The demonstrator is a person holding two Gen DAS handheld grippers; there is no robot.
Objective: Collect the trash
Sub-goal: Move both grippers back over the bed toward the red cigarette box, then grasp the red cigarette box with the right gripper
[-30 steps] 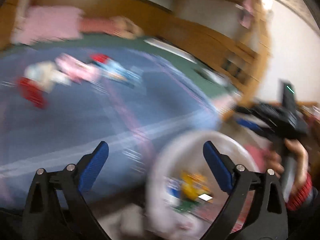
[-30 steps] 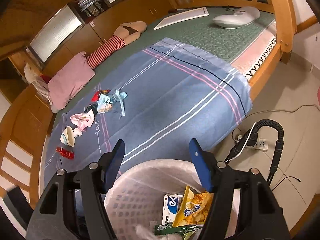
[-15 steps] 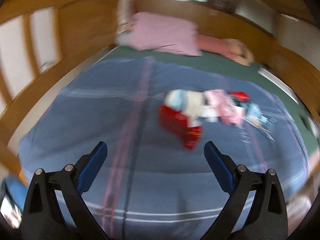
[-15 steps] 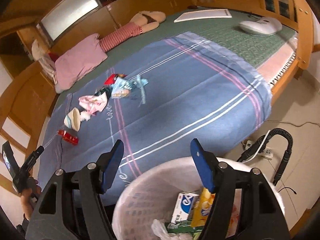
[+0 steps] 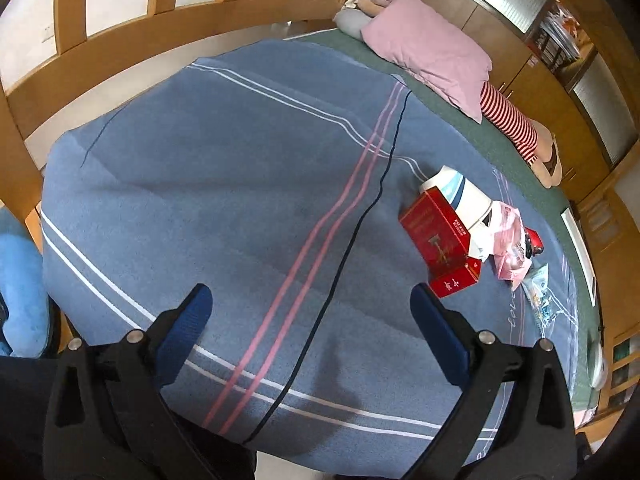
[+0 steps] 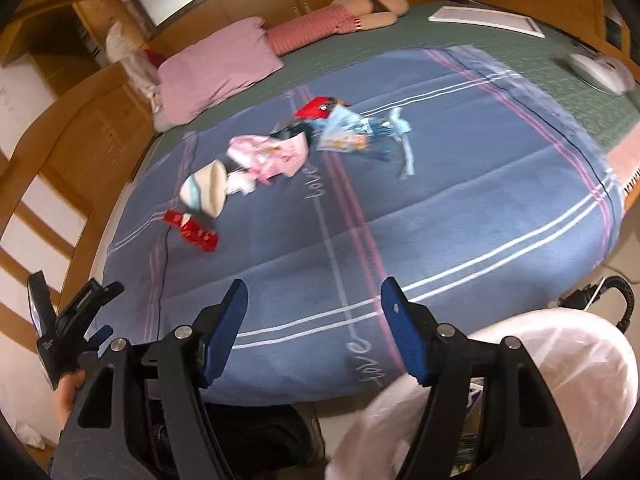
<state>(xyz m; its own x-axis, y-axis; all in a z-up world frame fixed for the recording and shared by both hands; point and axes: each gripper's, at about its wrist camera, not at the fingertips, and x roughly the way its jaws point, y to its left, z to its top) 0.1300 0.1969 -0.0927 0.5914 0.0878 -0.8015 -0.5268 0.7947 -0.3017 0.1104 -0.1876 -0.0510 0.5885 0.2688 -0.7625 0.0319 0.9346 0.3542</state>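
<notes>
L gripper (image 5: 306,312): jaws wide apart, nothing between pads, poised over blue striped blanket (image 5: 240,184) on the bed, angled down. Nearest trash item: red carton (image 5: 434,232), ahead and to the right of the right-hand pad, not touching. Second, smaller red box (image 5: 454,282) lying just below it.

R gripper (image 6: 314,328): jaws well apart, nothing held, over near edge of blanket. L gripper also visible at lower left of R wrist view, hand on its grip.

Outward from red carton: paper cup (image 5: 460,196) on its side, touching carton; pink wrapper (image 5: 510,240) beyond; light-blue wrappers (image 5: 540,292) farther on. All in one loose row across blanket, well apart from pink pillow (image 5: 432,48) at head of bed.

Bin w/ white liner (image 6: 540,360) on floor beside bed, just right of R gripper. Some pkgs inside, details unclear.

Progress, est.: partly done. Some trash already in bin; approx. five or six items left on bed. Neither gripper loaded. Next likely pick: red carton via L gripper.

Legible text: "love" on blanket, in script, several places. Print on red carton too small to read.
</notes>
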